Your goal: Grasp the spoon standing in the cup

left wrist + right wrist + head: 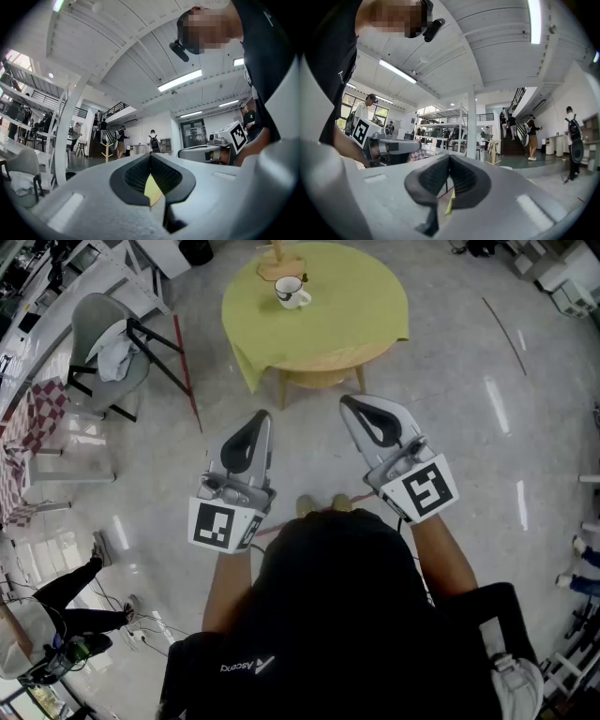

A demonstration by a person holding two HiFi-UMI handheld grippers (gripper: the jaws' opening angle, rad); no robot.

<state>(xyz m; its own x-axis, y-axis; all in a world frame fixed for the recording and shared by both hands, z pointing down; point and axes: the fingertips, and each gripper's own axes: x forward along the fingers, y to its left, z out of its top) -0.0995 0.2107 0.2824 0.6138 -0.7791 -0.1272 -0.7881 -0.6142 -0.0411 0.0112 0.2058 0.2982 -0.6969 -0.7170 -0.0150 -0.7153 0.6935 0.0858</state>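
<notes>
Nearest the camera, the left gripper (263,418) and the right gripper (348,403) are held low in front of the person's body, side by side and apart, both pointing forward over the floor (450,427). In the left gripper view the jaws are pressed together at the tips, with nothing pinched between them; only a sliver of yellow-green background is seen through the gap below the pads. In the right gripper view the jaws are likewise pressed together and nothing is held or touched.

Further out, well apart from both grippers, stands the round bench (361,310) under a yellow-green cloth. The white cup (291,293) is set left of the middle, toward the far edge, with a wooden stand (278,264) just beyond it. The spoon is too small to be made out clearly in the cup.

The step in hand is judged to be the approach, with the grasp not yet begun. It would be done well if one gripper were brought over the cup and its jaws spread before arrival. They should then be lowered on either side of the spoon's handle above the rim and closed squarely. The cup looks light, so a sideways nudge could tip it.
</notes>
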